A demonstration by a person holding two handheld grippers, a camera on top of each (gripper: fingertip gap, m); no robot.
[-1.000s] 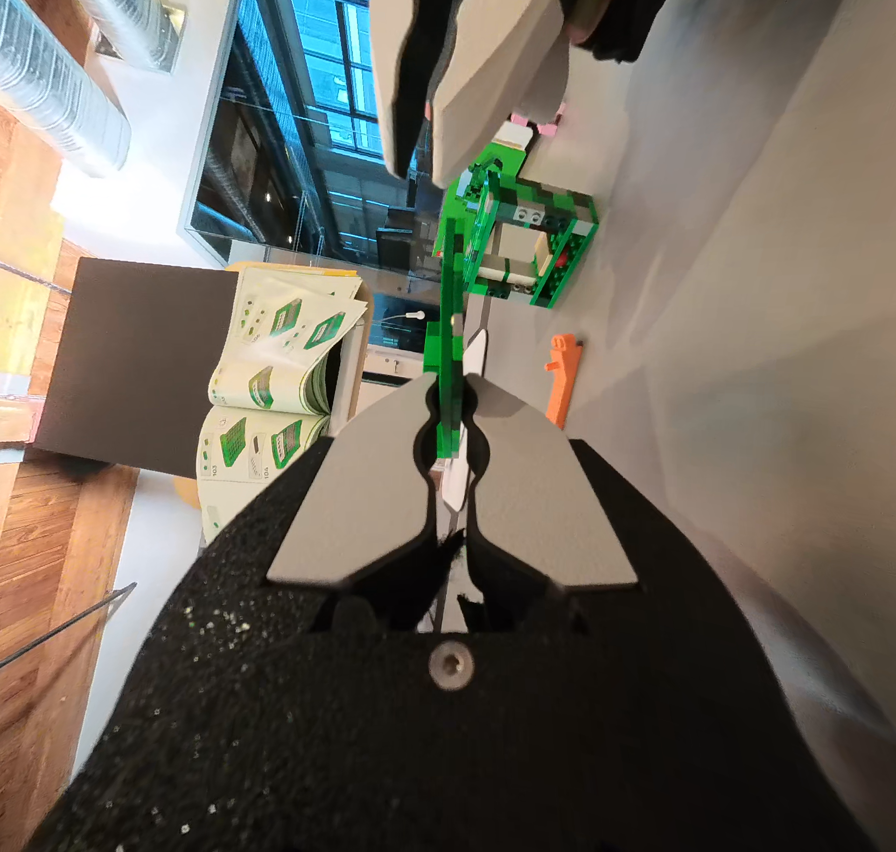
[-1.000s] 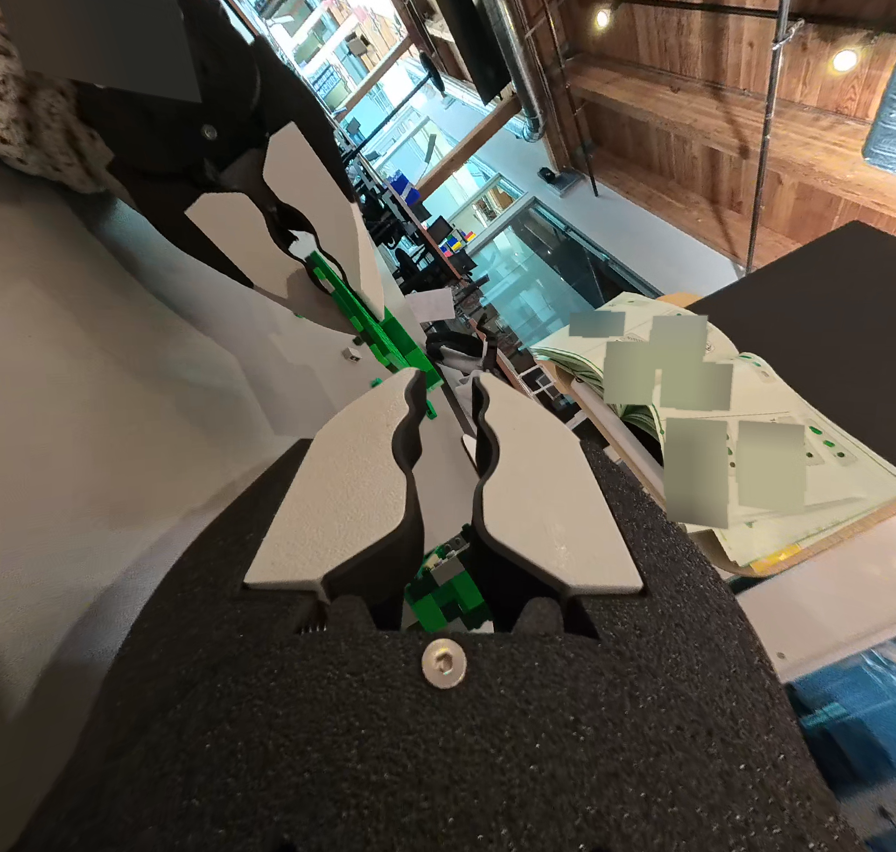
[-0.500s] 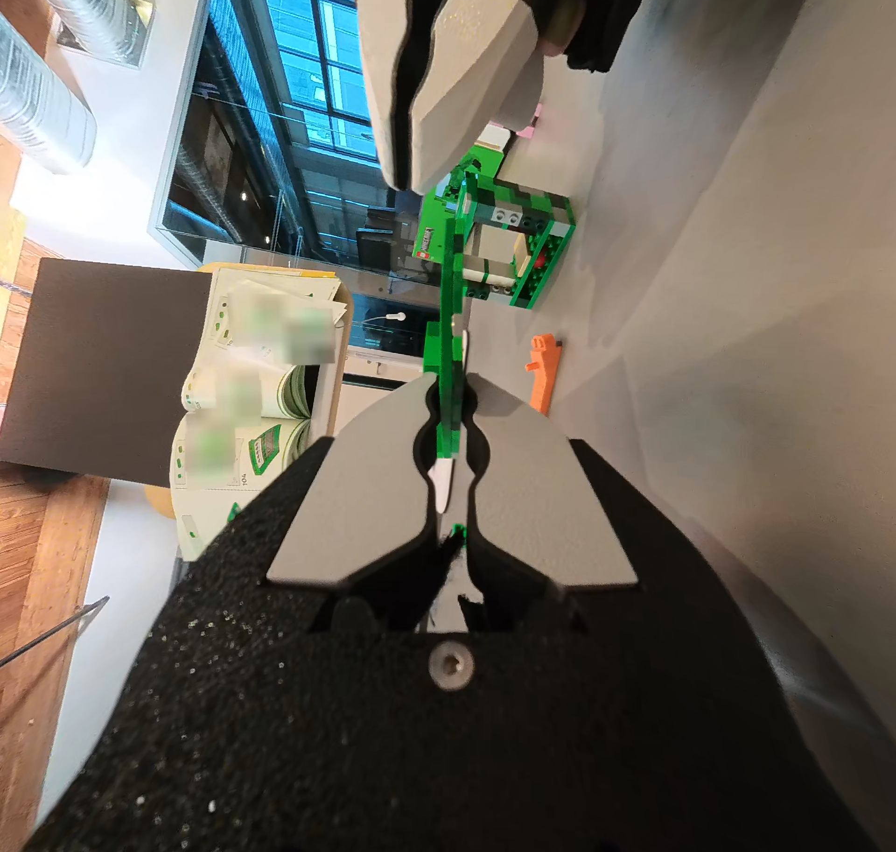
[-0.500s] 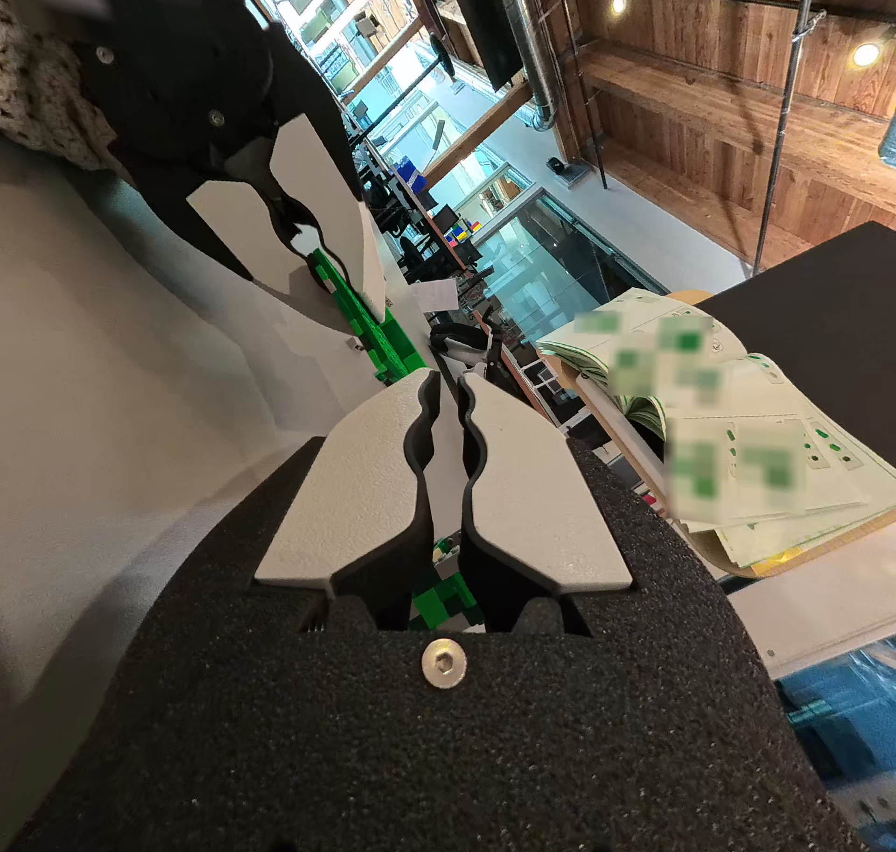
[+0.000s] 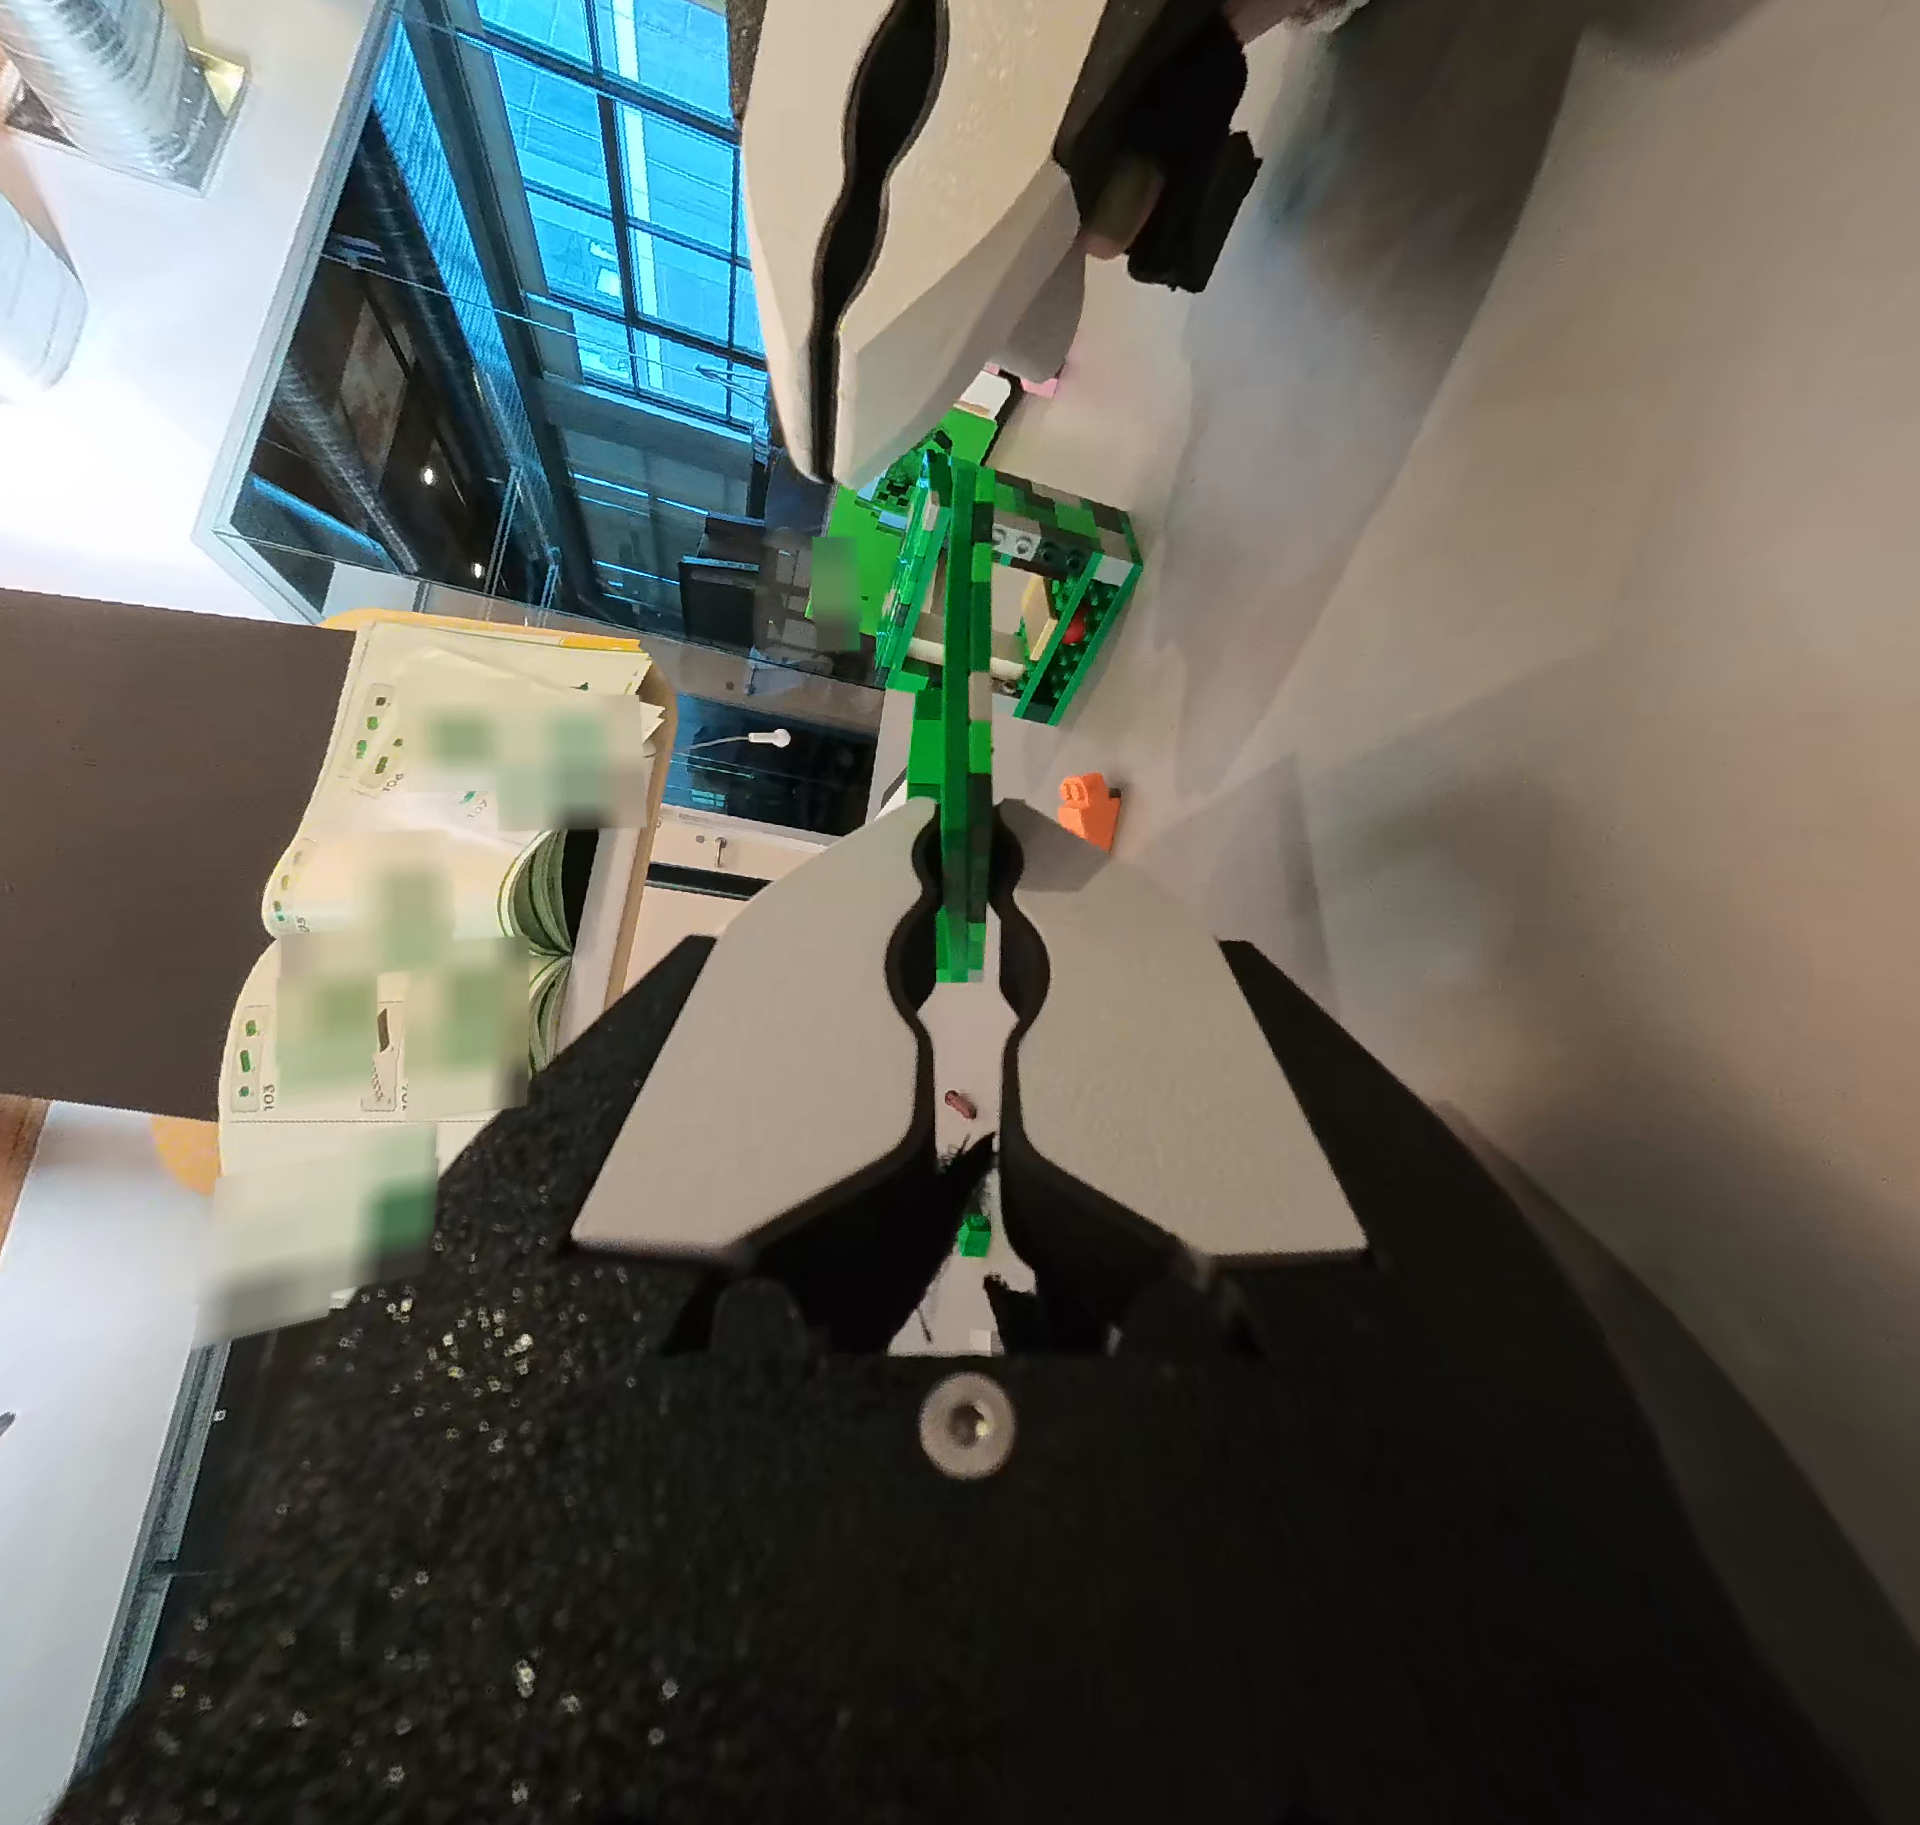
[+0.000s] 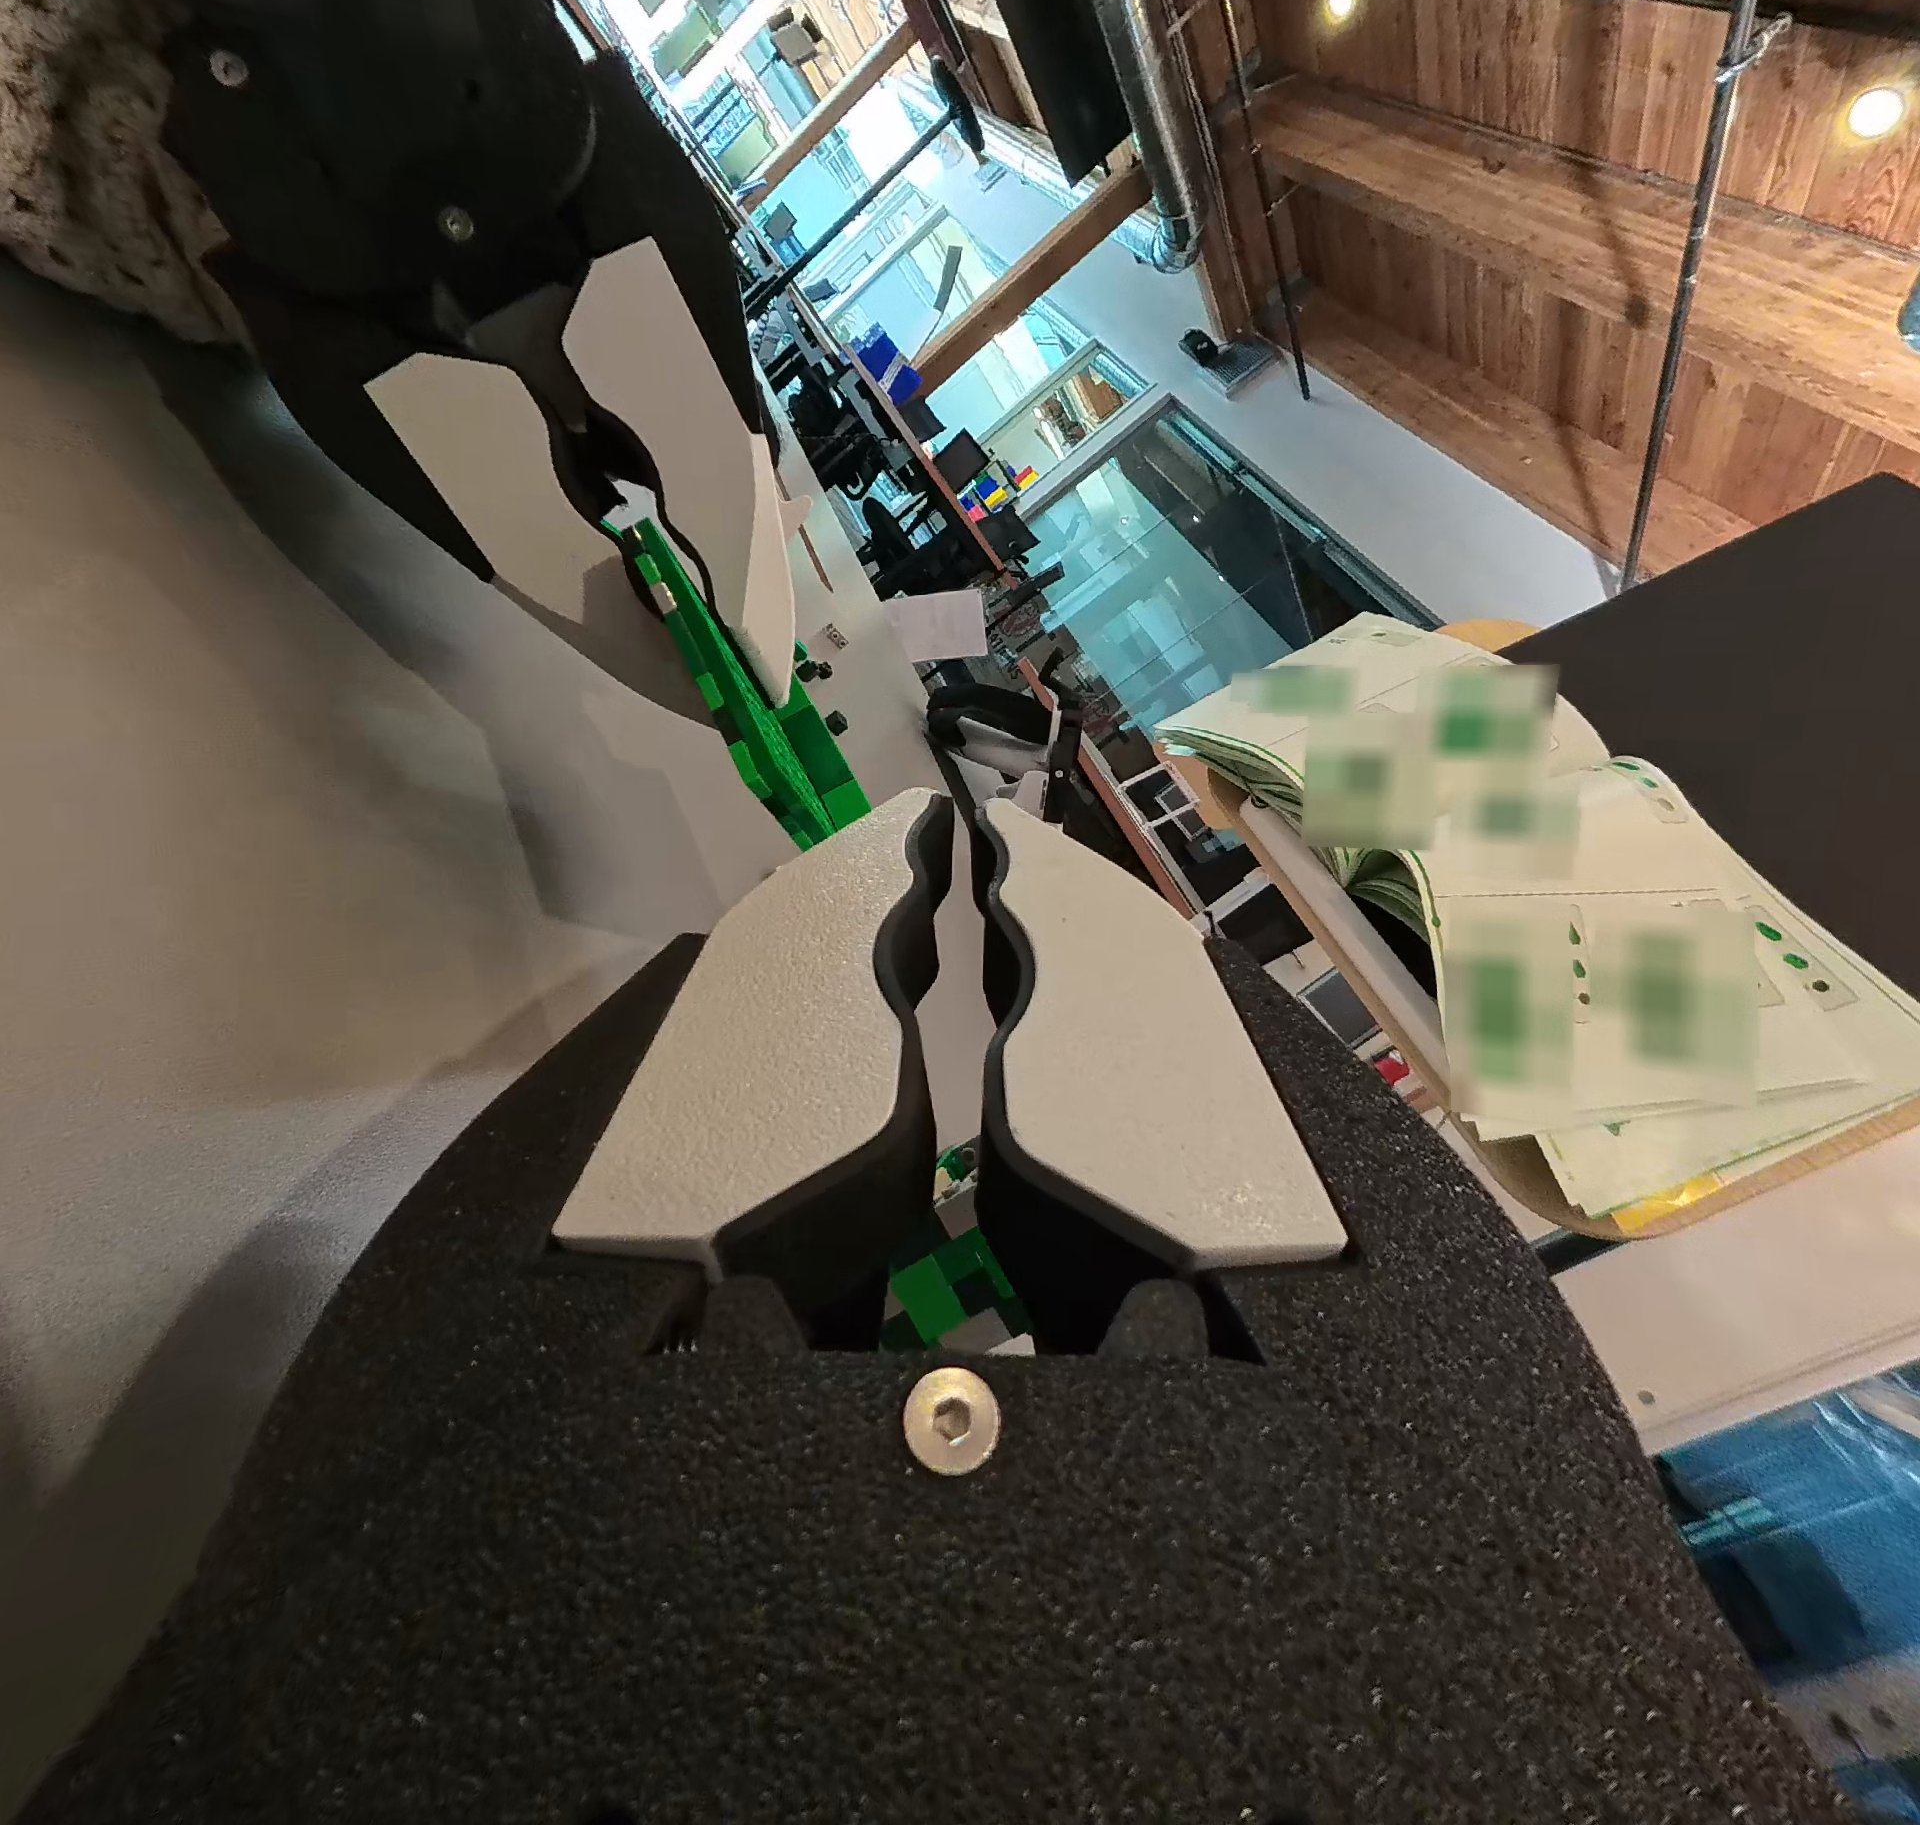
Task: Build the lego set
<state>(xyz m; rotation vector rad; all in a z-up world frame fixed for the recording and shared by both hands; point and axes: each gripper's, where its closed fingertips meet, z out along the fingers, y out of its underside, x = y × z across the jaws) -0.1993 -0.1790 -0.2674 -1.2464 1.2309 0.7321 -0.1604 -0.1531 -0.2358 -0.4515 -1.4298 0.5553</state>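
1. Left gripper [image 5: 961, 840]: jaws nearly together, pinching a flat green Lego panel [image 5: 961, 726] by its near end. Panel is held edge-on and sticks out past the tips, clear of the grey table [image 5: 1558, 840]. Likely held this way so its faces stay free for the other tool.
2. Right gripper [image 6: 966, 819]: fingers drawn close, only a narrow slot between them. Nothing visible in that slot from its own camera; whether the tips pinch anything, I cannot tell. Seen from the left wrist view it hangs just over the panel's far end [image 5: 831, 425].
3. From the right wrist view the panel [image 6: 769, 747] runs from the left tool's jaws toward the right tool's tips; contact is hidden.
4. Orange brick separator [image 5: 1086, 809] lies on the table just beyond the left fingertips, unused, presumably kept handy.
5. Farther out, the partly built green and grey Lego frame [image 5: 1039, 612] stands on the table. Judging by the shared colours, the panel belongs on it.
6. Open instruction booklet [image 5: 436, 840] propped on a wooden stand [image 6: 1538, 1183] to the side, pages turned toward the work, apparently for reference.
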